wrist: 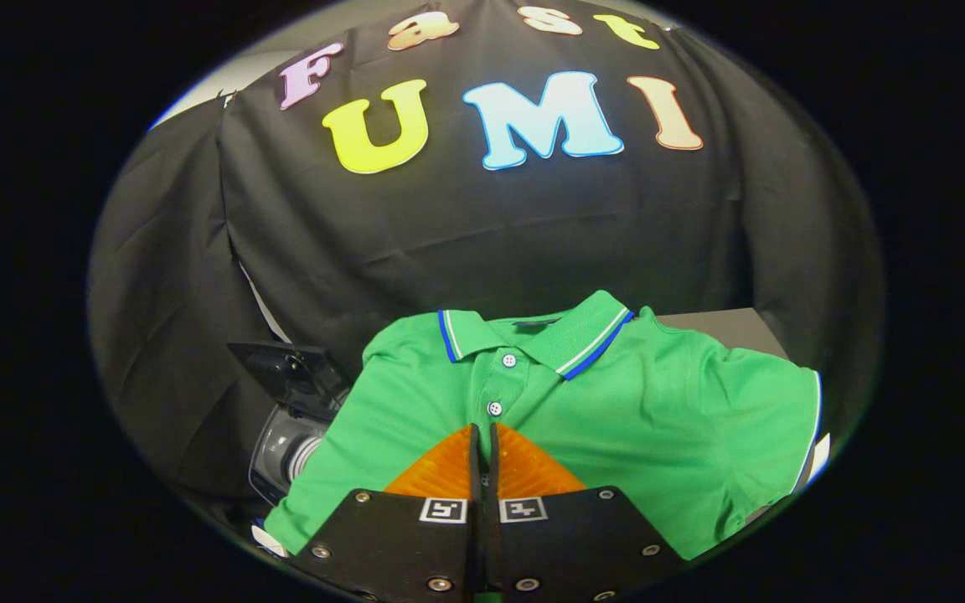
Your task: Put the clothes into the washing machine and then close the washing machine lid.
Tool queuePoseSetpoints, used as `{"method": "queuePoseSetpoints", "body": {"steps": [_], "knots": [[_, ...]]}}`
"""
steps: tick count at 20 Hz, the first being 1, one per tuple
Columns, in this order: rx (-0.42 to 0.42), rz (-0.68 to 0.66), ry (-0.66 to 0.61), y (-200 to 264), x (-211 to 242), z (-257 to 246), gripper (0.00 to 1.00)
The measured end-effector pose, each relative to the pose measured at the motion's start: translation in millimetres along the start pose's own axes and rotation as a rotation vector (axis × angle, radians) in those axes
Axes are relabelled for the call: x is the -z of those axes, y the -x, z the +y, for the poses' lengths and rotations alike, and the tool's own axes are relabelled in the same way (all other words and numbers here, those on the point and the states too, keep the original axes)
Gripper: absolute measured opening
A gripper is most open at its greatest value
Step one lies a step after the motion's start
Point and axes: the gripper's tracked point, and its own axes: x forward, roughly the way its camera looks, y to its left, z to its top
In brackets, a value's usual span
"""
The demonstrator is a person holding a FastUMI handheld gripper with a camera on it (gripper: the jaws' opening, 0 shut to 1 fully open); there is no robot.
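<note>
A green polo shirt (616,419) with a blue-and-white trimmed collar and white buttons lies spread just ahead of my fingers, front side up. My gripper (482,429) is shut, its tips pressed together on the shirt's front just below the button placket, pinching the fabric. To the left, partly covered by the shirt's sleeve, stands a small washing machine (286,456) with its dark lid (281,367) raised open. The drum opening is mostly hidden behind the shirt.
A grey tabletop (725,322) shows beyond the shirt's right shoulder. The black cloth wall (491,234) hangs close behind the table and the machine. A white corner (819,456) sticks out under the right sleeve.
</note>
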Motion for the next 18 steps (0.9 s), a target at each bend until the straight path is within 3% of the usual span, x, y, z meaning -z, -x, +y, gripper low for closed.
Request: {"method": "queuePoseSetpoints", "body": {"steps": [9, 18], "knots": [[-0.057, -0.167, 0.002, 36, -54, 62, 0.00], [-0.110, -0.206, 0.013, 43, -52, 148, 0.00]]}}
